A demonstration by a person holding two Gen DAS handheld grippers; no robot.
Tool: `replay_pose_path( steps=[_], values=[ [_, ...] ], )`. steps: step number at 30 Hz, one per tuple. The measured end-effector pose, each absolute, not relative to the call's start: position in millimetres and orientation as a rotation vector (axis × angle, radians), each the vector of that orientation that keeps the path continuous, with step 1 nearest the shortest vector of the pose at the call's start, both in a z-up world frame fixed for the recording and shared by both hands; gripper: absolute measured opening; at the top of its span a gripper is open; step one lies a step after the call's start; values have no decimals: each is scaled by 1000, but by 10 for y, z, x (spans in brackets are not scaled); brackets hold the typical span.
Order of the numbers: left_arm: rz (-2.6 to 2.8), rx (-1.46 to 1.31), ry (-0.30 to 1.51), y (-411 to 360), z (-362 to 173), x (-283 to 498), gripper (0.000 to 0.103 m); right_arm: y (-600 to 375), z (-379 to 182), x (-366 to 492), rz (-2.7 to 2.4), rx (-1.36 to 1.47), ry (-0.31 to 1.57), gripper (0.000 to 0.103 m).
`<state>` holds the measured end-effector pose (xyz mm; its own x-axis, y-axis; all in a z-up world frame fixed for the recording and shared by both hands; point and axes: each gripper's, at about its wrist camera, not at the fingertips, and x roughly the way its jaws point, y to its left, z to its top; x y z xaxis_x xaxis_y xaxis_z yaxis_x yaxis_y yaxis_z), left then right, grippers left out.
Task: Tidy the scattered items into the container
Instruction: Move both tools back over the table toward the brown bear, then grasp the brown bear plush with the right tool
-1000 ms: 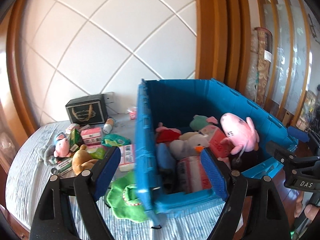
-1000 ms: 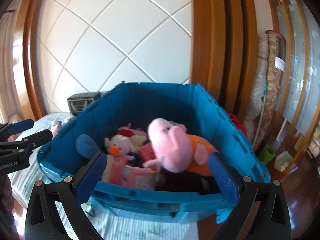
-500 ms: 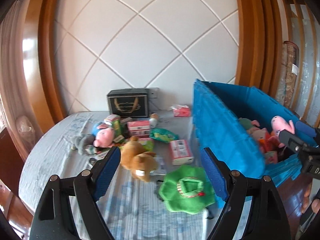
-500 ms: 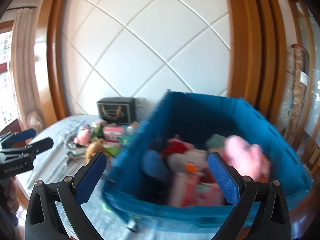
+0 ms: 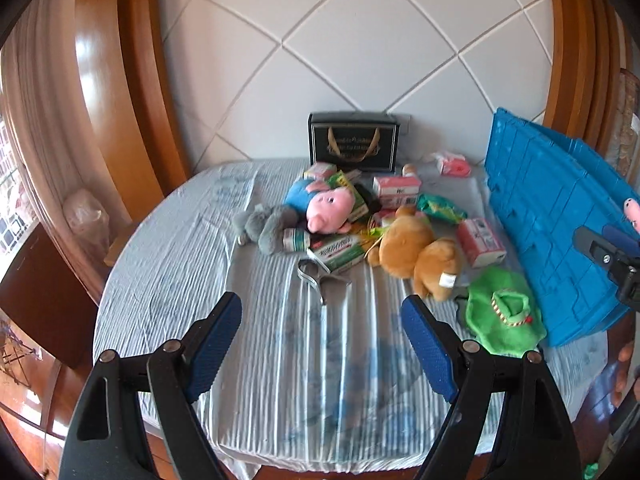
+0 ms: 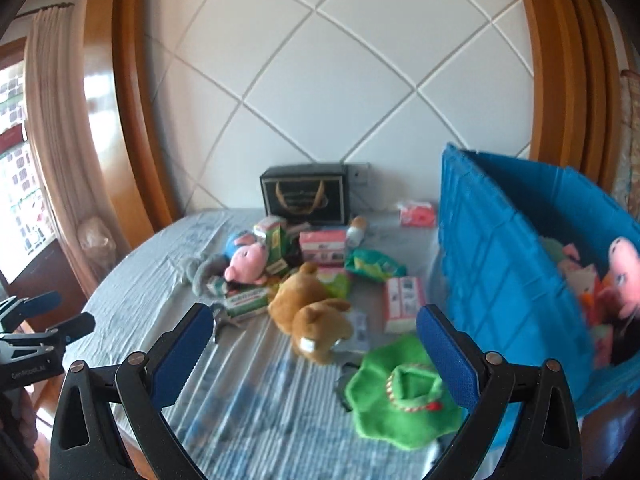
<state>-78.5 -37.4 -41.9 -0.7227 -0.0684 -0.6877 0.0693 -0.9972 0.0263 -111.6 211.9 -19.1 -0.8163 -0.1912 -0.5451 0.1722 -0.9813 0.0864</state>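
A blue crate (image 5: 548,224) (image 6: 500,272) stands at the table's right end with plush toys inside, among them a pink pig (image 6: 622,268). Scattered items lie on the striped cloth: a brown bear (image 5: 416,254) (image 6: 312,312), a green plush piece (image 5: 504,312) (image 6: 404,396), a pink pig in blue (image 5: 324,204) (image 6: 246,260), a grey plush (image 5: 268,222), small boxes (image 5: 478,242) and metal tongs (image 5: 320,278). My left gripper (image 5: 322,344) is open and empty, near the tongs. My right gripper (image 6: 312,356) is open and empty, just before the bear.
A black gift box (image 5: 354,146) stands against the tiled wall. A pink tissue pack (image 5: 452,164) lies by the crate's far corner. The table's round edge (image 5: 120,264) drops off at the left. A wooden frame (image 5: 132,80) flanks the wall.
Both grippers have swung left, away from the crate, and now face the scattered pile on the cloth. Both stayed open and empty.
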Motion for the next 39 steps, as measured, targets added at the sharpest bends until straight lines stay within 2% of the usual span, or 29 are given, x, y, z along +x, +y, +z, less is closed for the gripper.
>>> replay_pose_path(
  steps=[3,7,15,16,19,20,32,39],
  values=[
    [-2850,1208,46,-488,-557,-940,82,1936,-424,-1220,-2811,989,-76,103],
    [-2871,1250,144,-553,-729,-1098,82,1875,-672,-1427,-2815,1140,14,103],
    [-2851,1267,183,-385,-972,-1655,82,1994,-995,-2052,-2774,1217,29,102],
    [-2845,1265,193,-370,-1002,-1717,82,2000,-1045,-2157,-2764,1224,34,98],
    [-2830,1299,201,-314,-1140,-1879,82,1968,-1214,-2447,-2716,1268,66,74],
    [-2822,1313,195,-301,-1185,-1924,82,1957,-1274,-2533,-2700,1288,70,69],
    [-2778,1457,153,-346,-1599,-2654,82,1862,-1874,-3384,-2661,1456,30,67],
    [-2857,1507,110,-211,-1637,-3077,82,1602,-2270,-3112,-2460,1514,-28,67]
  ],
)
